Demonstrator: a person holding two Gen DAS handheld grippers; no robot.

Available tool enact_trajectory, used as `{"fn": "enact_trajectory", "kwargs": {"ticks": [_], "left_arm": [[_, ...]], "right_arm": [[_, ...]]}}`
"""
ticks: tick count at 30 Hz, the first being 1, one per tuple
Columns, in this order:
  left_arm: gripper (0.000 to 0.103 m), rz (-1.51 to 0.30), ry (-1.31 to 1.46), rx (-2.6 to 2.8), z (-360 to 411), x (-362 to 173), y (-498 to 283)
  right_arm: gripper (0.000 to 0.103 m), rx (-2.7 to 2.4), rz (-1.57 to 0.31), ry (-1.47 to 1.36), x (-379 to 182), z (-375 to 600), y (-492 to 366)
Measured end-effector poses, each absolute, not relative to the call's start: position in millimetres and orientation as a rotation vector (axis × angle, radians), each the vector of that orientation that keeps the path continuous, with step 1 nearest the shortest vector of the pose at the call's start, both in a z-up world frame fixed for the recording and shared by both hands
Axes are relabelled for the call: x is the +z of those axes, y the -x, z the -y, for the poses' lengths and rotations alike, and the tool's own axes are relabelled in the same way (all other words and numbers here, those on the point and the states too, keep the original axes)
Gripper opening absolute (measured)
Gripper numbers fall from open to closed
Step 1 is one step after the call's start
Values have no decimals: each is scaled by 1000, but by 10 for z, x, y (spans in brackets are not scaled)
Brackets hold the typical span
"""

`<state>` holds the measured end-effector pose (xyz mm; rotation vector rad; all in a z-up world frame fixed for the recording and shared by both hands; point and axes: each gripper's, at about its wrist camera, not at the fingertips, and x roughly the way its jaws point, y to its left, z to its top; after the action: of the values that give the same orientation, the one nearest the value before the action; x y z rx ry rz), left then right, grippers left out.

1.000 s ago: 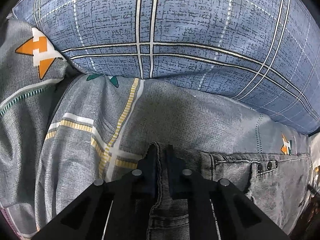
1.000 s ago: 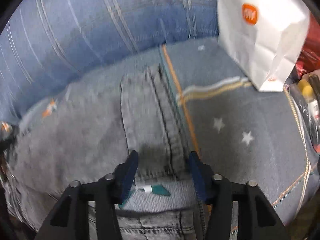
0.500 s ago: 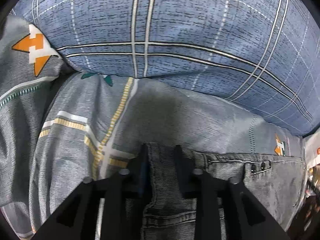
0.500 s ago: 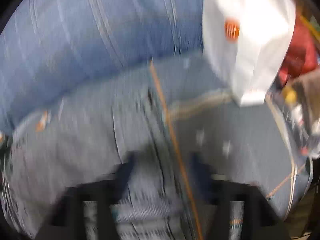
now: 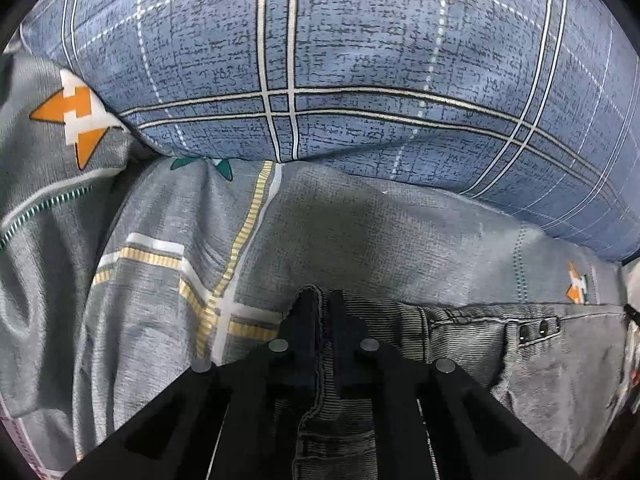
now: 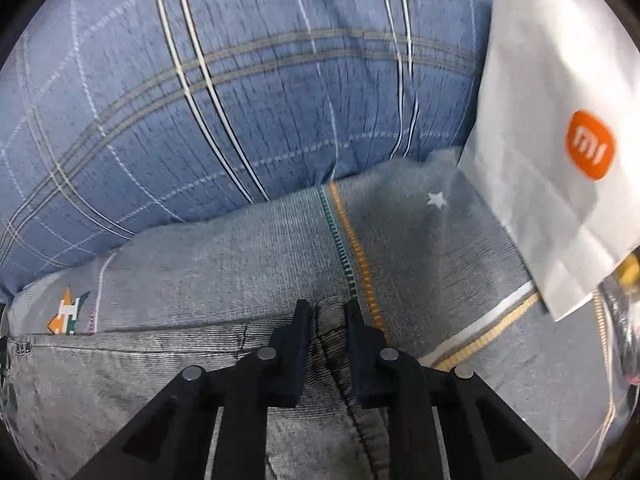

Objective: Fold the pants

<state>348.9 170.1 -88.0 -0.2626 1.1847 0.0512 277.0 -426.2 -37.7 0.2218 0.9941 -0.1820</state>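
Note:
Grey denim pants (image 5: 520,344) lie on a grey patterned bedsheet (image 5: 360,232), their edge stretched between my two grippers. My left gripper (image 5: 322,300) is shut on the left corner of the pants' edge, with a seam pinched between the black fingers. In the right wrist view the same pants (image 6: 140,360) spread to the left. My right gripper (image 6: 326,308) is shut on the right corner of the pants, with bunched denim between its fingers.
A big blue plaid pillow (image 5: 340,80) lies just beyond the pants and also fills the top of the right wrist view (image 6: 220,100). A white paper bag (image 6: 560,140) with an orange logo stands at the right. Clutter sits at the far right edge.
My right gripper, open over the pants a second ago, has moved forward and shut on the right corner. My left gripper loosened briefly and is shut on the pants again.

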Motion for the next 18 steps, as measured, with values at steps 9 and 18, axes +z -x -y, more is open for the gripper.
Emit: {"fn": "enact_trajectory", "kwargs": {"ticks": [9,18], "left_arm": [[3,-1098,271,8,-1787,-299,-3188],[3,-906,319,-104,-1757,545,-2079]], "right_arm": [[17,-182,-859,-275,107,4183,-2430],[17,-103,-666,-397,740,4227,-1253]]}}
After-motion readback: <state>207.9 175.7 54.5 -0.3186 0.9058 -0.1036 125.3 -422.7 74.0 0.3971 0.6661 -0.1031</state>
